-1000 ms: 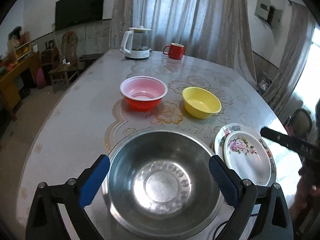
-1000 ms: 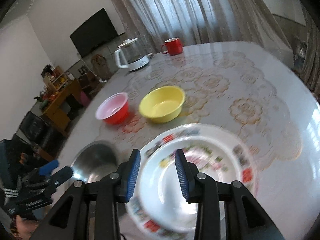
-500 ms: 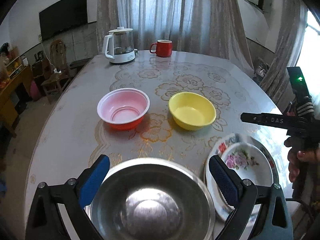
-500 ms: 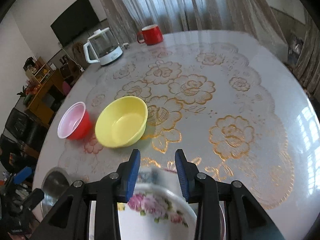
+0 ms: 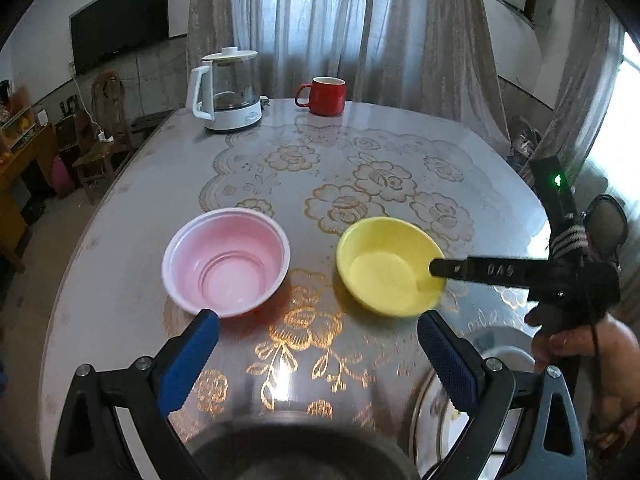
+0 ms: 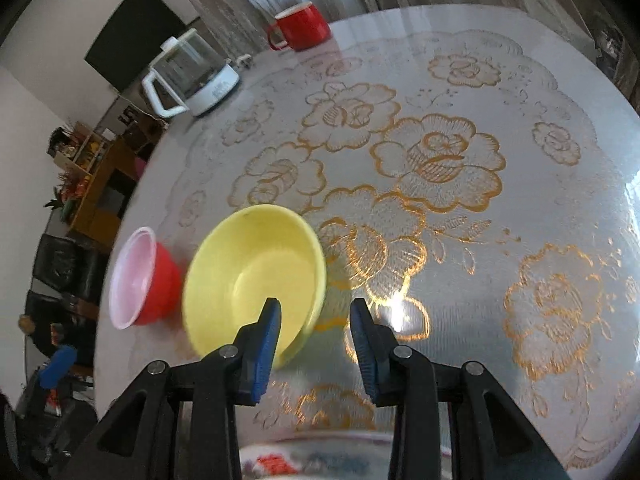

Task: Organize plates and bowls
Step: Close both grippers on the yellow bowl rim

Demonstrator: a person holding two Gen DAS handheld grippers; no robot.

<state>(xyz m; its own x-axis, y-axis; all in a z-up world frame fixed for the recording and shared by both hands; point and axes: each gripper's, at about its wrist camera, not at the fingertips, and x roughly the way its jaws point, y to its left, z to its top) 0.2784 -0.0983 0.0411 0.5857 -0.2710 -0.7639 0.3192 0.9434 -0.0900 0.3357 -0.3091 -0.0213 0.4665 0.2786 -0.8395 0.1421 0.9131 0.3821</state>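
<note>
At the near edge of my left view, the left tongs (image 5: 318,344) stand wide and released, nothing between the blue pads, above the blurred rim of a steel bowl (image 5: 296,446) at the bottom of the frame. Just right of that bowl, stacked floral plates (image 5: 434,416) lie partly hidden behind the right-hand finger. Through my right camera, the right tongs (image 6: 316,320) are closing with the near rim of the yellow bowl (image 6: 256,268) between the pads; the left pad sits inside the bowl, the right pad outside its wall, and neither visibly presses on it. From the left view, a black finger of those tongs reaches into the yellow bowl from the right, with a person's hand (image 5: 576,344) gripping the handle behind it. The red bowl (image 6: 140,280), pink inside, stands just left of the yellow one, the two apart. Both rest on the glossy surface (image 6: 500,208) patterned with gold flowers. At the far edge stand a glass kettle (image 5: 226,88) and a red mug (image 5: 326,96), well apart from the bowls, before pale curtains (image 5: 340,20).
</note>
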